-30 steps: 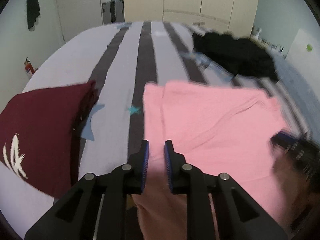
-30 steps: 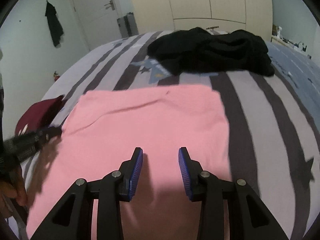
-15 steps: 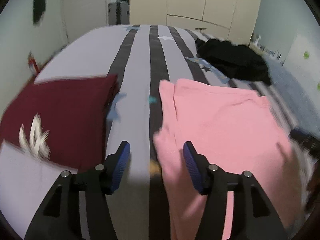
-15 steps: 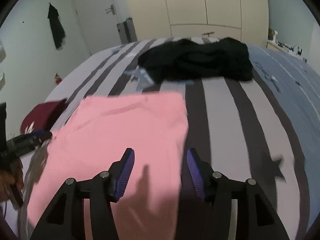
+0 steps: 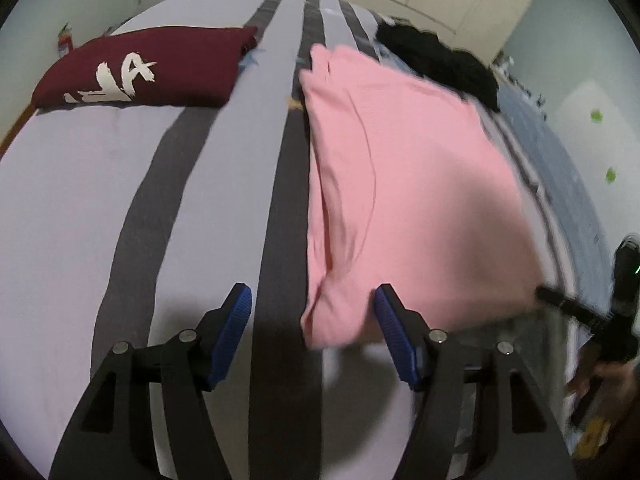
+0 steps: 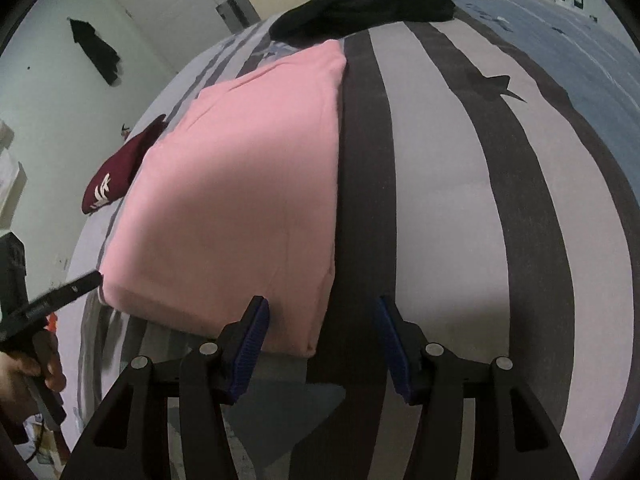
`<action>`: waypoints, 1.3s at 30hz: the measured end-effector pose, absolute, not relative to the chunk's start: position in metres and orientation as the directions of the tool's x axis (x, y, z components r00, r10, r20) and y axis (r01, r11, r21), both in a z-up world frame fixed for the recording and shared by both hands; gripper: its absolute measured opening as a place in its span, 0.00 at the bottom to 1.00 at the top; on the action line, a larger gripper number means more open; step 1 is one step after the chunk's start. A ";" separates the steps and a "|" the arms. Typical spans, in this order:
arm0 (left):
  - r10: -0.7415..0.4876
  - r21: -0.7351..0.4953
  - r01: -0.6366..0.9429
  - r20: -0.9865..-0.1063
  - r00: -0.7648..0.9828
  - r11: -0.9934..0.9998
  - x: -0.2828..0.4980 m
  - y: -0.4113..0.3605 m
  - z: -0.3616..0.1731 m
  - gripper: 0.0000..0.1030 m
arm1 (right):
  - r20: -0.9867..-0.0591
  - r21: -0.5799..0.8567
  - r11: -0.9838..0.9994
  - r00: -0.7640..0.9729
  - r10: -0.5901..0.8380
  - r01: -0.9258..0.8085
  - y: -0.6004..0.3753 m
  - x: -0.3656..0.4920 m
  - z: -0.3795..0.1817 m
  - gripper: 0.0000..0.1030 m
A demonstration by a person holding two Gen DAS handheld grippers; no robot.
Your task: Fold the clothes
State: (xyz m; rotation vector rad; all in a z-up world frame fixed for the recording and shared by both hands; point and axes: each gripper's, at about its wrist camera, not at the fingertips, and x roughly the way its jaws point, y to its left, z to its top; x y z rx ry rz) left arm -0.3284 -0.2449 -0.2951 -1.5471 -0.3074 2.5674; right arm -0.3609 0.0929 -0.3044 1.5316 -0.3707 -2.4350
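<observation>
A pink garment (image 5: 404,184) lies folded into a long rectangle on the striped bed; it also shows in the right wrist view (image 6: 240,184). My left gripper (image 5: 312,332) is open and empty, just in front of the garment's near left corner. My right gripper (image 6: 320,348) is open and empty, just in front of its near right corner. Each gripper shows at the edge of the other's view, the right one (image 5: 580,312) and the left one (image 6: 52,300), beside the near edge of the garment.
A folded maroon garment with white lettering (image 5: 140,68) lies at the left of the bed. A heap of black clothes (image 6: 360,4) lies at the far end. Wardrobe doors and a room door stand behind the bed. Grey and white striped bedding (image 6: 440,184) lies right of the pink garment.
My left gripper was shut on the pink garment's edge and has opened and let go. Both grippers have drawn back to the near edge; the garment now lies folded flat.
</observation>
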 end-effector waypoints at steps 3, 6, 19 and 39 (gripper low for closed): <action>0.214 -0.241 -0.006 -0.853 -0.476 -0.971 -0.327 -0.244 -0.299 0.60 | -0.840 0.356 -0.931 -0.410 -0.357 0.081 0.090 -0.357 -0.305 0.50; 0.221 -0.245 -0.015 -0.848 -0.482 -0.969 -0.325 -0.241 -0.301 0.57 | -0.837 0.366 -0.925 -0.398 -0.375 0.101 0.086 -0.352 -0.305 0.50; 0.227 -0.215 -0.081 -0.842 -0.489 -0.973 -0.325 -0.221 -0.306 0.25 | -0.811 0.397 -0.908 -0.410 -0.417 0.137 0.079 -0.357 -0.315 0.28; 0.211 -0.196 -0.080 -0.883 -0.419 -0.977 -0.225 -0.229 -0.266 0.13 | -0.852 0.346 -0.906 -0.323 -0.412 0.243 0.067 -0.277 -0.275 0.07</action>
